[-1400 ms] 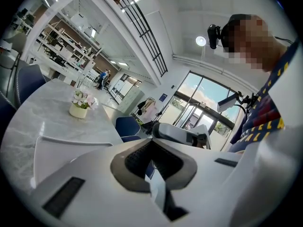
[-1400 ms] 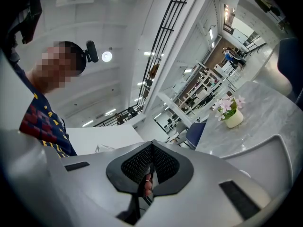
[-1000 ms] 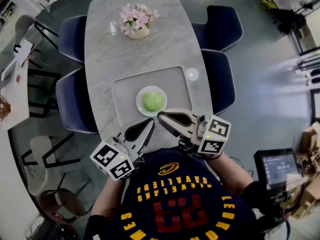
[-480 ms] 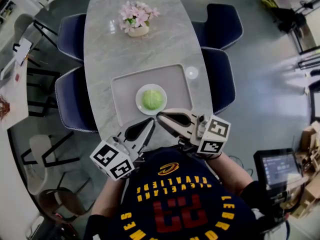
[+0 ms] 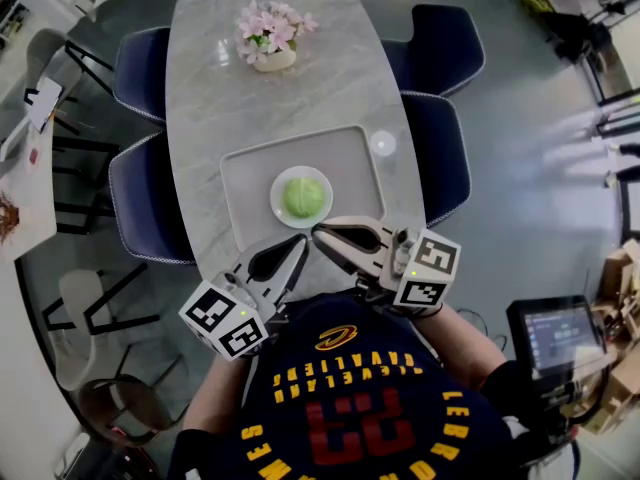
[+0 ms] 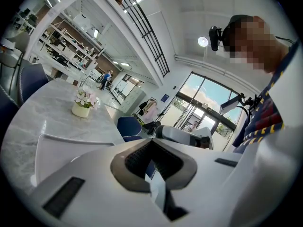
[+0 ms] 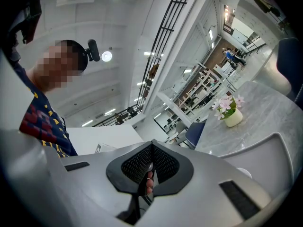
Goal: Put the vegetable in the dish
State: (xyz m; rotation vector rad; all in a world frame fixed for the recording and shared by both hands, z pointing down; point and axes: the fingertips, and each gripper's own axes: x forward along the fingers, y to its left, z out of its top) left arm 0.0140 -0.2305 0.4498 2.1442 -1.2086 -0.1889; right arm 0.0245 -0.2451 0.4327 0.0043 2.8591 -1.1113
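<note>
A green round vegetable (image 5: 303,196) lies in a white dish (image 5: 278,208) on a grey tray (image 5: 245,178) at the near end of the marble table. My left gripper (image 5: 299,248) hangs at the table's near edge, just short of the tray, shut with nothing in it. My right gripper (image 5: 319,233) is beside it, tips close to the dish's near rim, also shut and empty. In the left gripper view the left gripper (image 6: 154,144) has its pads pressed together. The right gripper view shows the right gripper (image 7: 151,148) the same way.
A vase of pink flowers (image 5: 272,46) stands at the table's far end. A small white disc (image 5: 382,143) lies right of the tray. Dark blue chairs (image 5: 440,158) flank both long sides. A screen (image 5: 558,333) stands on the floor at the right.
</note>
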